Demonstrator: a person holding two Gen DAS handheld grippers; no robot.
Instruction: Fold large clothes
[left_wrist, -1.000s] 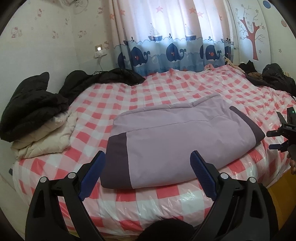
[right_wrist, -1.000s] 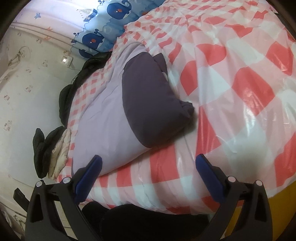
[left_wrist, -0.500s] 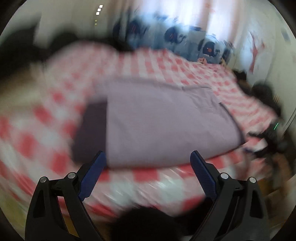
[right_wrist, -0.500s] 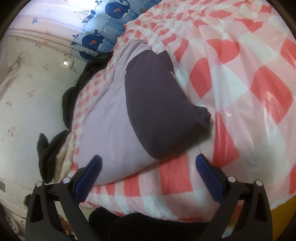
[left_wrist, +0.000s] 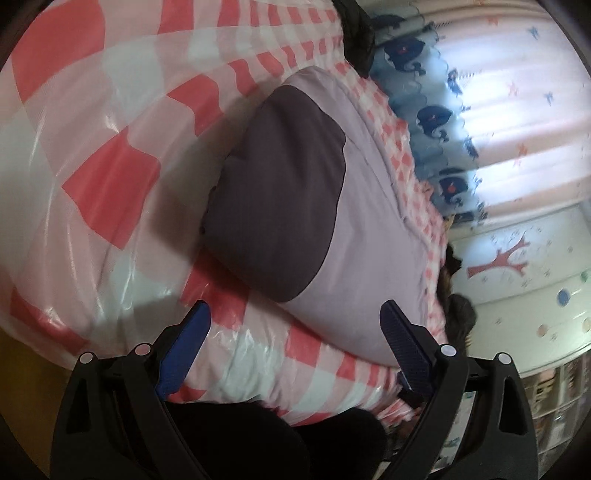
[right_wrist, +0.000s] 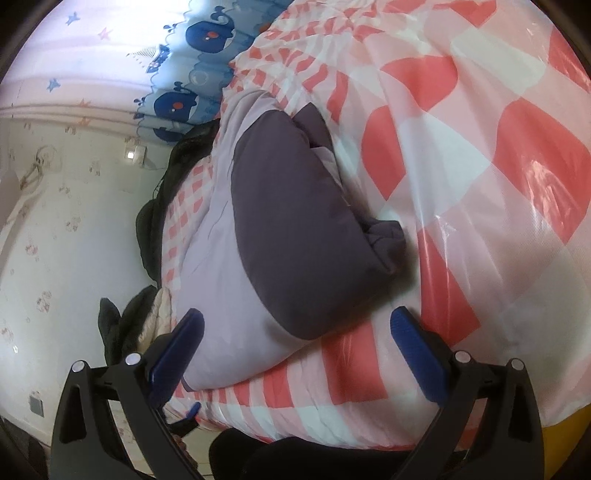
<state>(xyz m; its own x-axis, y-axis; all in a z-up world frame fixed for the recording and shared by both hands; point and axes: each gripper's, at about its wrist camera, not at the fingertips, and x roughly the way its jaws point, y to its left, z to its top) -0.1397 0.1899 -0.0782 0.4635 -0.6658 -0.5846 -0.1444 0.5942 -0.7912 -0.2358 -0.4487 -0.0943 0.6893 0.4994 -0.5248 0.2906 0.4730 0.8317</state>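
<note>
A folded lilac garment (left_wrist: 373, 236) with a dark purple end band (left_wrist: 280, 192) lies on the red-and-white checked bed cover (left_wrist: 92, 177). My left gripper (left_wrist: 295, 325) is open at its left end, just short of the dark band, nothing between the blue pads (left_wrist: 184, 347). In the right wrist view the same lilac garment (right_wrist: 218, 266) shows its other dark purple end (right_wrist: 303, 236). My right gripper (right_wrist: 295, 332) is open just before that end, straddling the garment's near corner without touching it.
Dark jackets (right_wrist: 155, 221) and a cream garment (right_wrist: 159, 314) are piled at the bed's left side by the wall. More dark clothes (left_wrist: 458, 306) lie at the far right. Whale-print curtains (left_wrist: 436, 122) hang behind the bed. The other gripper's blue pad (right_wrist: 192, 410) peeks in low.
My left gripper has swung left and rolled, from facing the garment's long front edge to its left dark end. My right gripper has drawn closer to the right dark end.
</note>
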